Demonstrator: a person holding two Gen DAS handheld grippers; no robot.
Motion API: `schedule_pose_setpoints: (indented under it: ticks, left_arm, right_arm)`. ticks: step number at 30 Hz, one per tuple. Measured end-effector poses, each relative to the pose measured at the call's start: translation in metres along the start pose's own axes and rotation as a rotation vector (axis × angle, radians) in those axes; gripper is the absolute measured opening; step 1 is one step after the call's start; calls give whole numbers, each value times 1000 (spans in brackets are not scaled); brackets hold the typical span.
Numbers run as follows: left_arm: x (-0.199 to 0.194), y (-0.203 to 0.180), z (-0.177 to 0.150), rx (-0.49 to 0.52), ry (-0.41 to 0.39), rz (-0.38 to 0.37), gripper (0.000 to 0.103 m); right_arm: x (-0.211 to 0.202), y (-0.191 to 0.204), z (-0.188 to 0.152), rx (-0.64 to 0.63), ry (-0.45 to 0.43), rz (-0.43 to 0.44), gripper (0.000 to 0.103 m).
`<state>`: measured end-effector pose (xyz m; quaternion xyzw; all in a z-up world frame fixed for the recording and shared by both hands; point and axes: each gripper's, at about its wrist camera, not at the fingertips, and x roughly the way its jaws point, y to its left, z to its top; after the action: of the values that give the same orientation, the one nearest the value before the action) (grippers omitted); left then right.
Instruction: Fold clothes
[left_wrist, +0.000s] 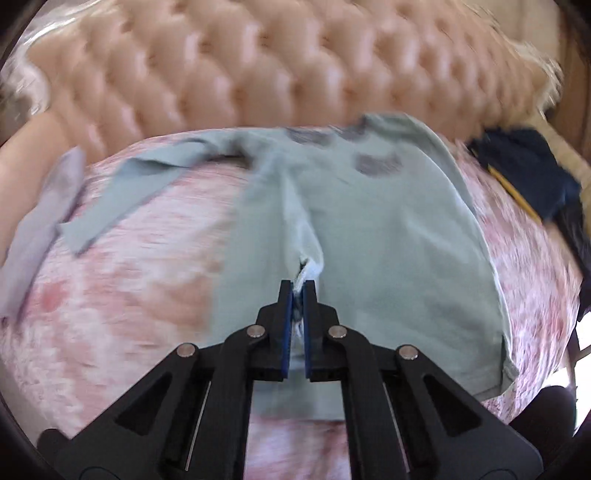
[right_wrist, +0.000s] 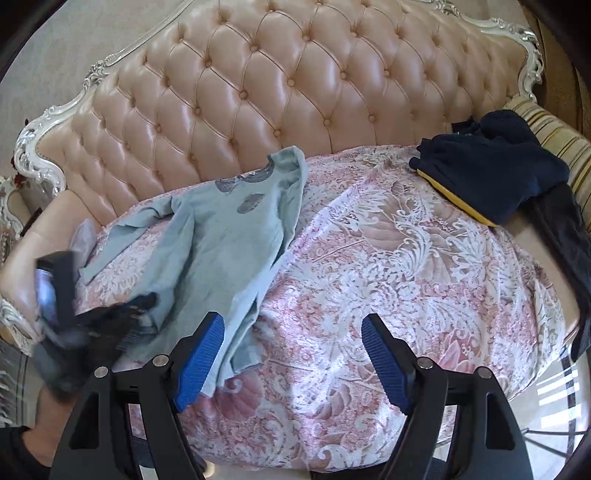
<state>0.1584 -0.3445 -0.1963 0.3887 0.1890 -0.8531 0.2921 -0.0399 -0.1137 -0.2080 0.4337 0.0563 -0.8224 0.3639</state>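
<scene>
A pale blue long-sleeved shirt (left_wrist: 388, 221) lies spread on the pink floral cover, collar toward the sofa back and one sleeve (left_wrist: 122, 192) stretched out to the left. My left gripper (left_wrist: 298, 286) is shut on a pinched ridge of the shirt's fabric near its lower middle. The right wrist view shows the same shirt (right_wrist: 229, 236) at the left, with the left gripper (right_wrist: 144, 301) blurred at its lower edge. My right gripper (right_wrist: 293, 321) hangs open over the bare cover just right of the shirt's hem, nothing between its blue pads (right_wrist: 201, 362).
A pile of dark navy clothes with a yellow stripe (right_wrist: 491, 173) sits at the right end of the seat by a striped cushion (right_wrist: 554, 140). A small greyish cloth (left_wrist: 40, 221) lies at the left. The tufted pink sofa back (right_wrist: 277, 85) rises behind the cover (right_wrist: 406, 258).
</scene>
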Motion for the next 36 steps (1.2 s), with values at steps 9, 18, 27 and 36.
schedule_pose_setpoints:
  ticks: [9, 18, 27, 36]
  left_arm:
    - [-4, 166, 21, -346, 80, 22, 6]
    - [13, 179, 9, -403, 128, -37, 6]
    - [-26, 157, 40, -379, 99, -125, 6]
    - [-40, 128, 20, -428, 163, -155, 6]
  right_arm:
    - [29, 14, -19, 97, 96, 106, 81]
    - [77, 29, -30, 234, 180, 222, 67]
    - [57, 0, 10, 342, 107, 251, 9]
    - [6, -22, 76, 255, 2, 162, 9]
